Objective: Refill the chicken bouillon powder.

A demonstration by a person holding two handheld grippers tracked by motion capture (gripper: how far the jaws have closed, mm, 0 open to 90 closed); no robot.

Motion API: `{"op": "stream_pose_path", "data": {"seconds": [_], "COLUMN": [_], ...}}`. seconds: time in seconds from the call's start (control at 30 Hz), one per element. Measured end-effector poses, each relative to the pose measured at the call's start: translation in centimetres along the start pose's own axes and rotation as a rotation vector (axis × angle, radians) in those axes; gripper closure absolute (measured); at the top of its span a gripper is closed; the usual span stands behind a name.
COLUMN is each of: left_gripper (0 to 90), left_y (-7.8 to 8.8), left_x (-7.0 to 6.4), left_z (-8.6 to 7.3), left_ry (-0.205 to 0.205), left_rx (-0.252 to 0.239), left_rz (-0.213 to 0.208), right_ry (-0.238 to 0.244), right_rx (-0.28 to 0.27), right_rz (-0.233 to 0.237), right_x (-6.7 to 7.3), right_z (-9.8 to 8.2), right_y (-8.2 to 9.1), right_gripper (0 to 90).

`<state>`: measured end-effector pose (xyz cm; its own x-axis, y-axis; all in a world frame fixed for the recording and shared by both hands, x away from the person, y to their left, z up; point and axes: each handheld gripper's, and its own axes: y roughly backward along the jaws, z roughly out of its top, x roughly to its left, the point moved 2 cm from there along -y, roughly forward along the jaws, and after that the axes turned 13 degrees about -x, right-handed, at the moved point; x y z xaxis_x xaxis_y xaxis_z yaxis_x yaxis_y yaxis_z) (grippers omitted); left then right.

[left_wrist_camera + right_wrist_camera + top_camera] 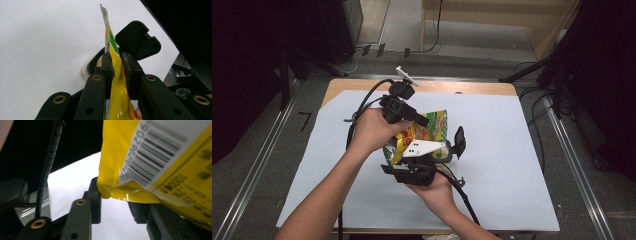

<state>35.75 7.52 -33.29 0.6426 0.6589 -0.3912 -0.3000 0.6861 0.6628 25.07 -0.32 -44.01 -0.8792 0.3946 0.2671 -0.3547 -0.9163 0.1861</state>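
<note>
In the high view I hold the bag (432, 131) up over the middle of the white sheet (512, 165), between my two grippers. My left gripper (424, 121) comes in from the upper left of the bag and is clamped on it. In the left gripper view its pads pinch the yellow foil (117, 82) flat, and the bag's edge stands up past them toward the top of the frame. My right gripper (447, 152) sits just below the bag, at centre frame. In the right gripper view the bag's corner (107, 191) hangs between its jaws with a clear gap on both sides, so that gripper is released. The barcode (152, 152) fills the upper right.
</note>
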Motion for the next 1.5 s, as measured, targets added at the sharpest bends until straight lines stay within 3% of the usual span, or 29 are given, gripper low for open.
{"op": "stream_pose_path", "data": {"seconds": [0.07,0.23,0.83,1.5], "left_gripper": [81.1,81.1,83.1,83.6], "left_y": [0.09,0.21,0.05,-0.04], "left_x": [-0.03,-0.18,-0.57,-0.36], "left_z": [-0.03,-0.12,-0.32,-0.65], "left_ry": [0.000,-0.006,-0.025,-0.011], "left_rx": [0.000,-0.002,0.006,0.015], "left_rz": [0.002,0.008,0.014,0.005], "right_ry": [-0.018,-0.027,-0.011,-0.005], "right_rx": [-0.004,-0.012,0.002,0.014], "right_rz": [0.004,-0.008,-0.018,-0.019], "right_x": [0.01,-0.03,-0.09,-0.11], "right_z": [-0.02,-0.09,0.02,0.08], "right_y": [0.00,-0.02,0.07,0.07], "right_gripper": [60.3,62.0,63.7,63.5]}}
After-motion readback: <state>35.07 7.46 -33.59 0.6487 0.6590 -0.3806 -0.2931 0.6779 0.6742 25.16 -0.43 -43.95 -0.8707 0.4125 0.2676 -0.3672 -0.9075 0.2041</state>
